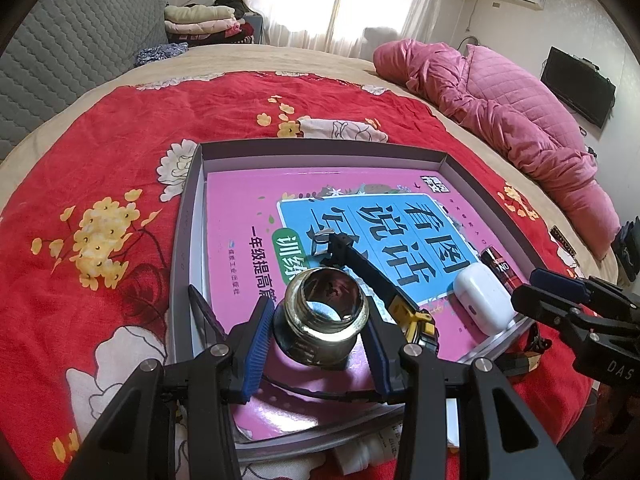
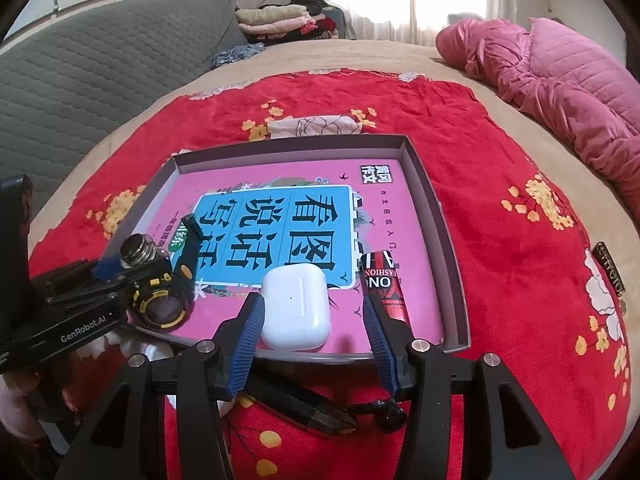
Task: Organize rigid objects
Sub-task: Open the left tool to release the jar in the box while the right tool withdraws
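Left wrist: my left gripper (image 1: 316,330) clamps jar (image 1: 320,320), upright over tray (image 1: 186,216) near edge | right wrist: my right gripper (image 2: 314,316) wide, jaws opening, white case (image 2: 296,306) loose between, left pad just beside it, on pink book (image 2: 400,208) in tray | red tube (image 2: 384,284) beside case | tape measure (image 2: 164,300) left

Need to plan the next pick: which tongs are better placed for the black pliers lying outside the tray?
Right. The black pliers lie directly beneath the right tongs, which are opening; the left tongs bracket the glass jar.
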### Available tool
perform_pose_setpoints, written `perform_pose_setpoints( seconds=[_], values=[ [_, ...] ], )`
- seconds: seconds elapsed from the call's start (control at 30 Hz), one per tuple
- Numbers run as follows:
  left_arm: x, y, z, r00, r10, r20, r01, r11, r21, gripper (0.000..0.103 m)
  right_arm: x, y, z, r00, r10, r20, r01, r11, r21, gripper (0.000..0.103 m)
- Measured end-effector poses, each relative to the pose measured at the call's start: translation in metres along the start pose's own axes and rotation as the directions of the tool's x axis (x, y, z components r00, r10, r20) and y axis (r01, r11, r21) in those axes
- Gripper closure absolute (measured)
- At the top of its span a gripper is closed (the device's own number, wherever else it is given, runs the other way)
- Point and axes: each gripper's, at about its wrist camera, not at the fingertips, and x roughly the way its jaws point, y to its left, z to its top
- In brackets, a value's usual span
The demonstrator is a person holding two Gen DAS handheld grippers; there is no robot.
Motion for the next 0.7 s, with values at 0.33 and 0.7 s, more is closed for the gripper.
perform_pose_setpoints(
  seconds=[0.33, 0.7],
  values=[
    [-0.0001, 0.0001, 0.0009, 1.000, 0.004, -0.003, -0.004, 1.000, 0.003, 0.060, -0.0042, -0.0033, 0.0008, 1.000, -0.010, 0.003, 0.010, 1.000, 0.004, 0.050],
    [-0.0058, -0.0007, -0.0016, 1.000, 0.000, 0.010, 0.000, 1.000, 0.025, 0.059, -0.0078, -0.0058, -0.0005, 1.000, -0.014, -0.001, 0.014, 1.000, 0.008, 0.049]
  ],
)
